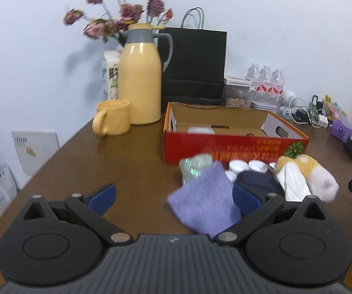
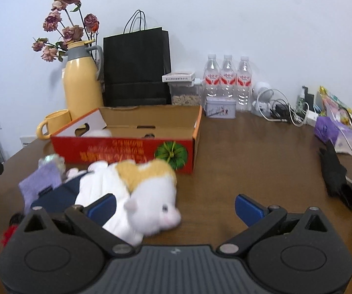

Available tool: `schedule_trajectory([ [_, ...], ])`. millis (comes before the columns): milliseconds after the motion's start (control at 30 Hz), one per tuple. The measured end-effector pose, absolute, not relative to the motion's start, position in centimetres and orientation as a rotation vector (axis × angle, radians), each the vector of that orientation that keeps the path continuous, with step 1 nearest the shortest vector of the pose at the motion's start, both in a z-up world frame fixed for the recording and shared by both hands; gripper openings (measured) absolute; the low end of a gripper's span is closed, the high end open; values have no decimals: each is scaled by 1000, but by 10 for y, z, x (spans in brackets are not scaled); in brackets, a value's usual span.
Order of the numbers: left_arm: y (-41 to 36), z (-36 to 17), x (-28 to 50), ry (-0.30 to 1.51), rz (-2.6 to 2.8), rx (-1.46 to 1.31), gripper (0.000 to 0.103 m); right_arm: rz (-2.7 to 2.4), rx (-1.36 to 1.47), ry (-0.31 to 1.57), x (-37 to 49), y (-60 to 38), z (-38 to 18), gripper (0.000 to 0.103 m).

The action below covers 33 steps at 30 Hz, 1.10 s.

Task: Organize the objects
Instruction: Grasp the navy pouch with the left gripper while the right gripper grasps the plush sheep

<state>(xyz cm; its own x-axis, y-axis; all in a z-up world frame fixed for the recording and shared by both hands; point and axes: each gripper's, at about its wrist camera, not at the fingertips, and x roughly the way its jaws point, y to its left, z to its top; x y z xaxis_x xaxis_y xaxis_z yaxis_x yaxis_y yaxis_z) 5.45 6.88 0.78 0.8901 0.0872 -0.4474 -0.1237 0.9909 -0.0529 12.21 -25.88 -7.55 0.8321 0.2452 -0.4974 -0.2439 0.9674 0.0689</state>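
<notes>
A: What is on your left?

B: In the left wrist view your left gripper (image 1: 173, 198) is released, its jaws spread wide over the brown desk (image 1: 131, 169) and holding nothing. Far left, a yellow mug (image 1: 112, 120) stands just beside a yellow thermos jug (image 1: 140, 83). Dried roses (image 1: 119, 12) rise behind it, and a white carton (image 1: 112, 76) carries print too blurred to read.

A: And the writing on the box?

B: The red cardboard box (image 1: 225, 144) has yellow characters along its front wall, upside down from your side, and you cannot read them. A green fruit picture sits at its right end. The box is open, with something white inside.

A: Where are the things to sort?

B: In front of the box, on the desk: a purple sock (image 1: 205, 203) lies between your left fingers, a dark blue cloth (image 1: 259, 183) touches it, and small white cups (image 1: 247, 166) sit behind. A white and yellow plush toy (image 2: 146, 191) lies between your right fingers.

A: My right gripper?

B: Your right gripper (image 2: 176, 205) is also released, jaws wide, empty. A black paper bag (image 2: 136, 68) stands against the pale wall, then three water bottles (image 2: 227, 78) with red labels, illegible. Tangled white cables (image 2: 281, 112) and a purple packet (image 2: 330, 129) crowd the right edge.
</notes>
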Motion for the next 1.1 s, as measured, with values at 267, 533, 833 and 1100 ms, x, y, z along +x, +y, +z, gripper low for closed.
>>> schedule_trajectory([
  [267, 72, -3, 50, 503, 109, -100, 103, 281, -7, 540, 110, -251, -87, 103],
  [533, 69, -10, 56, 536, 99, -109, 103, 266, -26, 547, 121, -245, -90, 103],
  [833, 53, -8, 68, 548, 57, -89, 103, 256, -71, 563, 176, -227, -88, 90],
  [1100, 41, -3, 82, 565, 40, -68, 103, 322, 9, 631, 209, -219, -110, 48],
])
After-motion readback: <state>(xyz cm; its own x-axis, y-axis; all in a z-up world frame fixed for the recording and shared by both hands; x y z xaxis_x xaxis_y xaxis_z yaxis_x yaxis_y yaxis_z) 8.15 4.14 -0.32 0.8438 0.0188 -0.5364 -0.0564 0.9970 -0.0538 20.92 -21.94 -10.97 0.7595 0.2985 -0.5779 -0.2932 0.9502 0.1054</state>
